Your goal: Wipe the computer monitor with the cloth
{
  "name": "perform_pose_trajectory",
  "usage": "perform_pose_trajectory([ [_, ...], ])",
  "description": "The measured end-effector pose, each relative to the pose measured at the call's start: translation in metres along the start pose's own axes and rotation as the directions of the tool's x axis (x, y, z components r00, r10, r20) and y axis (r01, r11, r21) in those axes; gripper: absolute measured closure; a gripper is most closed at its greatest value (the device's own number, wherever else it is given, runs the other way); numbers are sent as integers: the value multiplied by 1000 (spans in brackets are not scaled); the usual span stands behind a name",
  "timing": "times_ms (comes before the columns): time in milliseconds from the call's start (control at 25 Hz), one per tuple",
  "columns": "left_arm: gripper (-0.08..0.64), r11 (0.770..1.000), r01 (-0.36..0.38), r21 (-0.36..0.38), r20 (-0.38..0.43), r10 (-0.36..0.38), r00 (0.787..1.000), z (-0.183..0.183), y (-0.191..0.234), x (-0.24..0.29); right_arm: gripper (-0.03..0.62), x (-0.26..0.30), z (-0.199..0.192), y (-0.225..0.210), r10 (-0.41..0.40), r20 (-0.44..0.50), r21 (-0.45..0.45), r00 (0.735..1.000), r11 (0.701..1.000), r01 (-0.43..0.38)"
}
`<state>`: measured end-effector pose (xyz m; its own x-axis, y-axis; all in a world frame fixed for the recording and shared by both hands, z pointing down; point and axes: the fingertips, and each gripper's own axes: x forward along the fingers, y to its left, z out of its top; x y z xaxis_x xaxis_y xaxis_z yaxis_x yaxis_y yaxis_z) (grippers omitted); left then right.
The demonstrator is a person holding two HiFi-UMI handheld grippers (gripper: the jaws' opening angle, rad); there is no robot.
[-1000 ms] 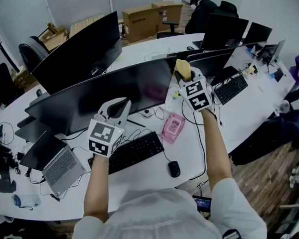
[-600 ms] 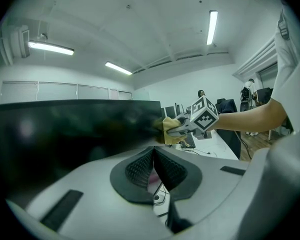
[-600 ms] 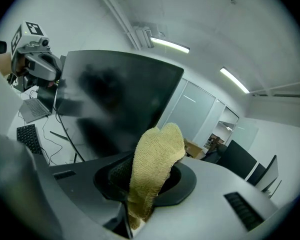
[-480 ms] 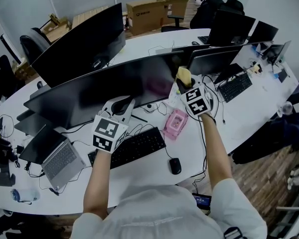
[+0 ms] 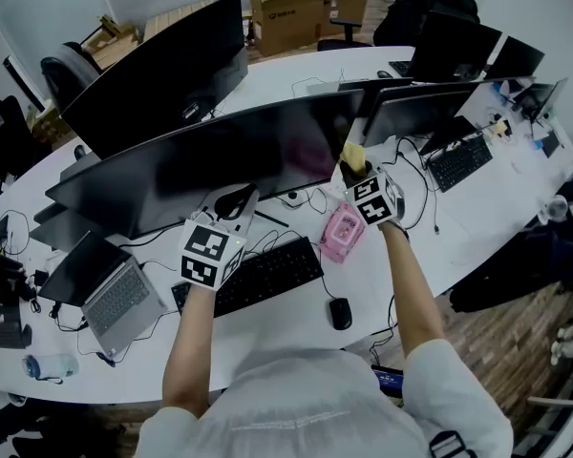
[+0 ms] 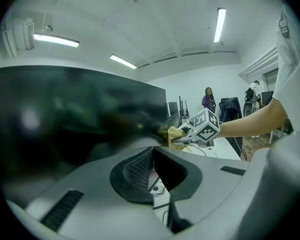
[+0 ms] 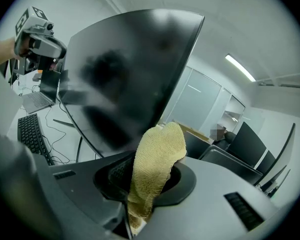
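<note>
A wide curved black monitor (image 5: 220, 160) stands on the white desk (image 5: 296, 346). My right gripper (image 5: 355, 168) is shut on a yellow cloth (image 5: 353, 153), holding it against the lower right edge of the screen. In the right gripper view the cloth (image 7: 157, 154) sticks up from between the jaws, close to the dark screen (image 7: 130, 69). My left gripper (image 5: 233, 202) hovers in front of the screen's lower middle, above the keyboard (image 5: 258, 280), jaws together and empty. In the left gripper view the gripper (image 6: 152, 151) faces the screen (image 6: 65, 109).
A pink wipes pack (image 5: 336, 232) lies below the right gripper, with a mouse (image 5: 340, 313) nearer me. A laptop (image 5: 115, 299) sits at the left with loose cables. More monitors (image 5: 162, 74) stand behind and to the right (image 5: 425, 113).
The right gripper has carried the cloth down the monitor's right edge, from near the top corner toward the bottom. The left gripper has stayed about where it was.
</note>
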<state>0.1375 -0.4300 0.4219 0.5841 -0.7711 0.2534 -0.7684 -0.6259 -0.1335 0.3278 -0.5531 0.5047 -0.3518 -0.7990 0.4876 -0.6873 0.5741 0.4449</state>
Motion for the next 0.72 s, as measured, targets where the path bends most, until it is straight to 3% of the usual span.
perform_pose_trajectory([
  [720,540,999,13,-31,-43,-14,999,-26,-1,0,497,47,-65,41,81,-98,68,992,995,-74],
])
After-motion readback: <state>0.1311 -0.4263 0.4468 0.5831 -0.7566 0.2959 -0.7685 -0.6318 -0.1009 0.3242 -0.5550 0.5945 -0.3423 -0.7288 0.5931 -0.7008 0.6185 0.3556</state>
